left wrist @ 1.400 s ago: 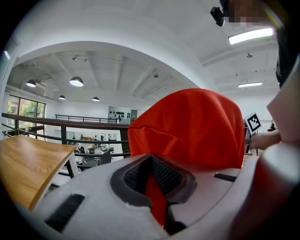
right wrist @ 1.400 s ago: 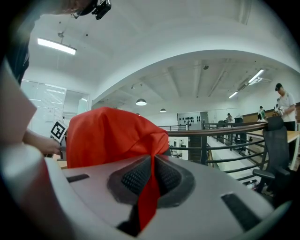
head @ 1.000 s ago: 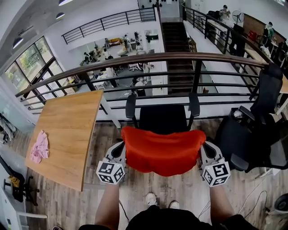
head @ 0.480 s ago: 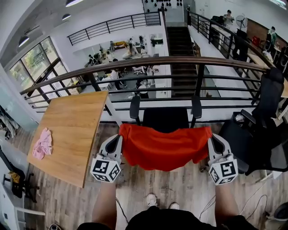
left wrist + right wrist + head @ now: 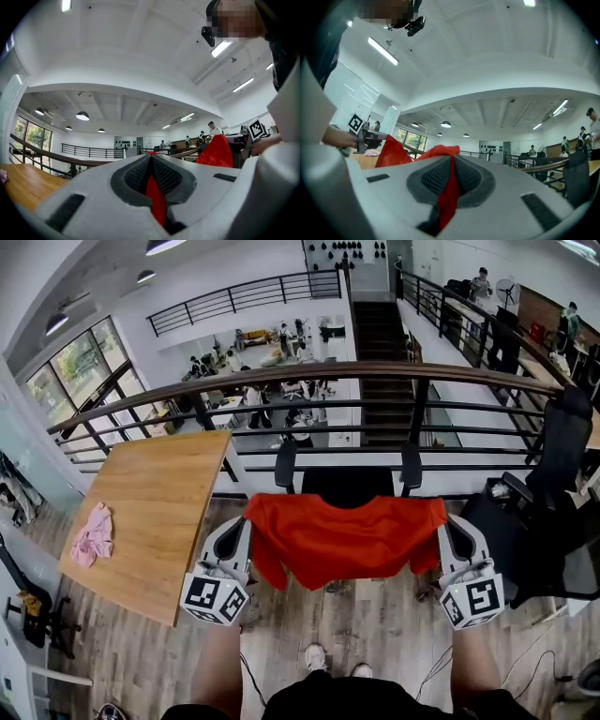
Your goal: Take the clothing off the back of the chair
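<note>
Just near of the black chair [image 5: 349, 486], red garment [image 5: 347, 542] hangs spread between both tools. Left gripper [image 5: 247, 524] and right gripper [image 5: 444, 524] each pinch a top corner. Judged light, limp, sagging mid-span. Corner holds suit it, though thin fabric may slip.

Open-plan office, mezzanine level. Black swivel office chairs [image 5: 347, 486], pale wooden surface [image 5: 150, 512]. Dark metal railing [image 5: 328, 368] overlooks a lower floor of desks and people [image 5: 281, 338].
</note>
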The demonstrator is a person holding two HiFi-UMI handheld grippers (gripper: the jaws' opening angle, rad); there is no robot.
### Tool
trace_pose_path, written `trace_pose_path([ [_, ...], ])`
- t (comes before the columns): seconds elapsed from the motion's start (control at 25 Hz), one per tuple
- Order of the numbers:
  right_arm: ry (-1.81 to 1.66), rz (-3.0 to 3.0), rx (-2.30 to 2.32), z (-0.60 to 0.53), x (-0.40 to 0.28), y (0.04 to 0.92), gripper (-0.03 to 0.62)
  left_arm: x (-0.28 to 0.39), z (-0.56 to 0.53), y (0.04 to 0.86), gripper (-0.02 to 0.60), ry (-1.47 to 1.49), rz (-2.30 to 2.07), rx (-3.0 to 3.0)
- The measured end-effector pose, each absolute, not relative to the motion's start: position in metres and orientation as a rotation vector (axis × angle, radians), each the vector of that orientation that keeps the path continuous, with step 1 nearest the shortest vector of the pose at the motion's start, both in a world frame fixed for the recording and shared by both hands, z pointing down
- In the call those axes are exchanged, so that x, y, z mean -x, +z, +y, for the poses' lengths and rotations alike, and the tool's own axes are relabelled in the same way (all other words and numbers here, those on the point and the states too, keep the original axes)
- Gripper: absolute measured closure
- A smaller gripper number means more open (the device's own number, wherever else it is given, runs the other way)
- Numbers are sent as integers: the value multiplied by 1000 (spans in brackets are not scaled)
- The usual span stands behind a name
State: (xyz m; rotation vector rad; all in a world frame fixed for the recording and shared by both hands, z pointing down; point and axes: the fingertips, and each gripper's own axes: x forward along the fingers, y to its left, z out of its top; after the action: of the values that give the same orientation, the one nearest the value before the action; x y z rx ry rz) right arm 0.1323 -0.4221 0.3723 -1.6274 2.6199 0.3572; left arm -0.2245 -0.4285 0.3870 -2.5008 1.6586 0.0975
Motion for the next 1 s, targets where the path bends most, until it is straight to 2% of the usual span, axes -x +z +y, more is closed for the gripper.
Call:
trace_pose_path([
  [0.44,416,2609,1524,-374,-123,345,572,220,-367,339,565,248,1642,2427],
  [1.0,317,2668,1450,-310,-122,371,572,219,-298,356,565,320,1743,2406],
])
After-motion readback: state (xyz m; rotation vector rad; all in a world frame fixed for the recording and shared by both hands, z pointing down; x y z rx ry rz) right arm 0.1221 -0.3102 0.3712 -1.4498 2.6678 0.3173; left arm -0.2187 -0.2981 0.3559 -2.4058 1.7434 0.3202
